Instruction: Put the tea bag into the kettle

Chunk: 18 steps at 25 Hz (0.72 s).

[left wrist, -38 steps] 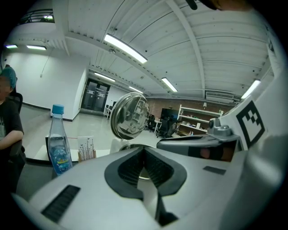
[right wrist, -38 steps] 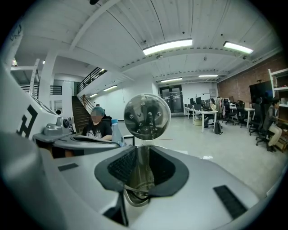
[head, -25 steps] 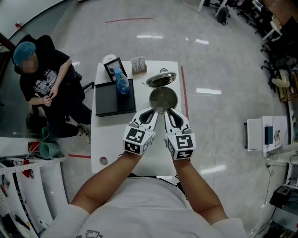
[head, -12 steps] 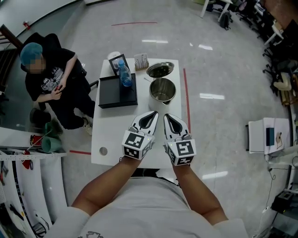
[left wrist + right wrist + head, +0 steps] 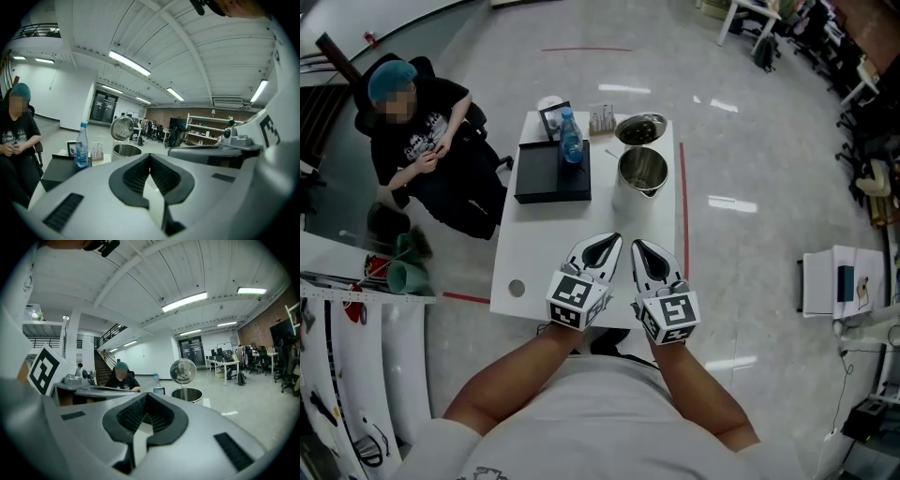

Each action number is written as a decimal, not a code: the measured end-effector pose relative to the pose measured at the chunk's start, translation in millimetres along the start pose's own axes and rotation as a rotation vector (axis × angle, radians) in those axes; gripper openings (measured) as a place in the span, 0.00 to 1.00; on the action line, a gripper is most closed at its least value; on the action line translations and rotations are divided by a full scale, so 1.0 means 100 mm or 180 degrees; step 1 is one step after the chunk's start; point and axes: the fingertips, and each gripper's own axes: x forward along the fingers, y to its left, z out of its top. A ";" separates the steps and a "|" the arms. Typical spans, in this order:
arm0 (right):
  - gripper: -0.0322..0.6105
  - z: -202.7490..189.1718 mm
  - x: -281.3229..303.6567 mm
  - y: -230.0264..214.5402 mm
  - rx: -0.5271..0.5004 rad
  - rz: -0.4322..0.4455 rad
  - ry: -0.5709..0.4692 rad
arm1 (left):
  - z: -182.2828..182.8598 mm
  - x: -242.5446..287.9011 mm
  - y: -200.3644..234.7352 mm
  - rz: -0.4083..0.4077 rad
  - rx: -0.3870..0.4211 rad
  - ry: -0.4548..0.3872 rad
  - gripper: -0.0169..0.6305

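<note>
- left claw (image 5: 612,242) and right claw (image 5: 639,247) sit pressed together, empty, at the worktop's (image 5: 539,253) near edge.
- open kettle (image 5: 642,169) stands at far right corner; tea bag not visible.
- tea bag likely light, soft: pinch its top gently.

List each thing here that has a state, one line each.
kettle: upright, lid open
water bottle: upright, cap on
left gripper: shut, nothing held
right gripper: shut, nothing held
</note>
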 end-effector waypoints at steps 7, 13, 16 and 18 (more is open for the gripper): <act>0.07 0.13 -0.19 0.53 -0.0091 -0.0033 -0.0185 | 0.05 -0.61 -0.08 -0.0134 0.0129 -0.0094 0.04; 0.07 0.11 -0.32 1.23 -0.0069 -0.0062 -0.0254 | 0.10 -1.30 -0.05 -0.0252 0.0211 -0.0137 0.04; 0.07 0.08 -0.39 1.61 -0.0087 -0.0075 -0.0305 | 0.07 -1.65 -0.01 -0.0307 0.0229 -0.0148 0.04; 0.07 0.06 -0.46 1.84 -0.0087 -0.0100 -0.0329 | 0.04 -1.87 -0.01 -0.0353 0.0249 -0.0156 0.04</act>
